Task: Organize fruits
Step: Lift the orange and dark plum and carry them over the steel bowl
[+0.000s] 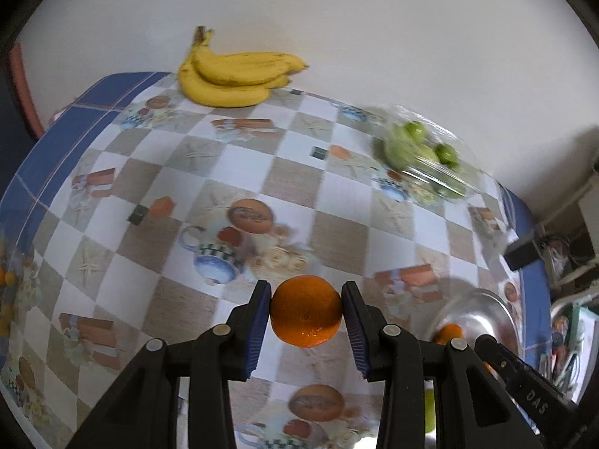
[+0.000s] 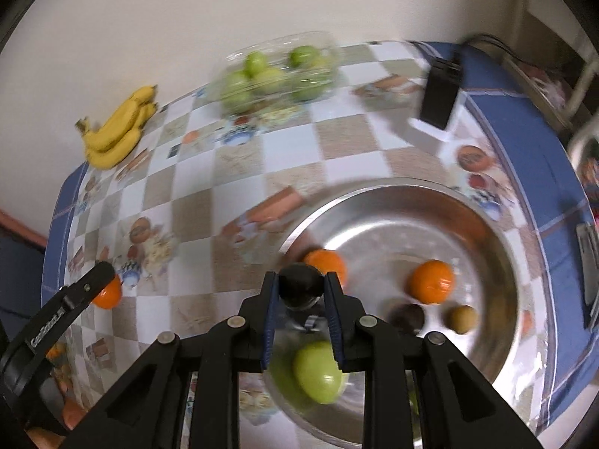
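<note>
Left wrist view: your left gripper (image 1: 306, 312) is clamped on an orange (image 1: 306, 311), blue pads pressing both its sides, held above the checked tablecloth (image 1: 239, 172). A bunch of bananas (image 1: 234, 76) lies at the far edge against the wall. A clear plastic container of green fruits (image 1: 425, 155) sits far right, blurred. The steel bowl (image 1: 483, 318) shows at lower right, partly behind the gripper frame, with 1 orange piece visible inside.

Right wrist view: your right gripper (image 2: 301, 286) is closed on a dark round fruit (image 2: 301, 280), poised over the near rim of the steel bowl (image 2: 498, 247). Inside the bowl: 2 oranges (image 2: 430, 281), 1 more dark fruit (image 2: 407, 317), 1 small brownish fruit (image 2: 462, 318), and a green apple (image 2: 318, 372) under the gripper, blurred. The left gripper's orange (image 2: 108, 293) shows at left, outside the bowl. A black box (image 2: 440, 91) stands far right.

Progress, as a judgement: partway. About 5 pieces are bowled; 2 are in hand, not yet released. The bananas and the container of green fruits look untouched, if they belong in the bowl at all.
</note>
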Demonstrator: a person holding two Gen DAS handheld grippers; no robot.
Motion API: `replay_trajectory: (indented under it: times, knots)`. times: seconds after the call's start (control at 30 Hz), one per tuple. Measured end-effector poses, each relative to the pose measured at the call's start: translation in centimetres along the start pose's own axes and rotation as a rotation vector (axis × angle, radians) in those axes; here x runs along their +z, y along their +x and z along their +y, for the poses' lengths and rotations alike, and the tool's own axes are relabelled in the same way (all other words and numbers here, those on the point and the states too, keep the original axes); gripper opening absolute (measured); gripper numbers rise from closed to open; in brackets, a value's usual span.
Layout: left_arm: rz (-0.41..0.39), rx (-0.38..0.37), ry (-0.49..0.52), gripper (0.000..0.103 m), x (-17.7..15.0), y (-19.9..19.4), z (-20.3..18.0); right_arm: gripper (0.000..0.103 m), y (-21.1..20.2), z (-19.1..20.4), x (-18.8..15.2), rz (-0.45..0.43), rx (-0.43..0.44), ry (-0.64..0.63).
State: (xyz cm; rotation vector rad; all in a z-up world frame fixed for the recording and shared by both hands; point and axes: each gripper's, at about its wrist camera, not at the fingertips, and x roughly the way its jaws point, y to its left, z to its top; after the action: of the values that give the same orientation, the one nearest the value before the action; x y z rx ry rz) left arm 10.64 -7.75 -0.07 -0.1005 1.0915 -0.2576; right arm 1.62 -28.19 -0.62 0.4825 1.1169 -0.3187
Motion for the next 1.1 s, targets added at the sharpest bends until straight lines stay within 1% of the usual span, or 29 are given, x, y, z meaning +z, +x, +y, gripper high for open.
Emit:
replay_trajectory:
  times: [0.33,0.47,0.53,0.67,0.77,0.9,1.0,1.1]
  knots:
    - [0.031,-0.08,0.151,0.041,-2.3,-0.4,-6.6,0.025,-2.2,-7.0,-0.1,-0.041,-0.04,0.15]
    - [0.046,-0.114,0.224,0.041,-3.7,-0.3,-9.4,0.025,-2.9,-9.2,-0.2,-0.055,-0.042,0.195]
    - [0.059,-0.131,0.243,0.041,-4.2,-0.1,-10.4,0.025,-3.0,-10.0,-0.1,-0.06,-0.043,0.213]
    - [0.073,-0.144,0.291,0.041,-5.3,0.3,-12.3,0.025,-3.1,-11.2,-0.2,-0.063,-0.06,0.231]
    - [0.093,-0.148,0.321,0.041,-6.1,1.0,-13.4,0.025,-2.7,-11.7,-0.3,-0.048,-0.063,0.24]
    - [0.107,-0.121,0.359,0.041,-6.8,2.1,-14.1,0.026,-1.5,-11.7,-0.5,-0.006,-0.067,0.24]
    - [0.128,-0.117,0.353,0.041,-7.0,2.9,-14.0,0.026,-0.4,-11.7,-0.8,0.03,-0.07,0.239]
    - [0.131,-0.107,0.345,0.042,-6.9,3.3,-13.8,0.026,0.0,-11.5,-1.0,0.052,-0.068,0.236]
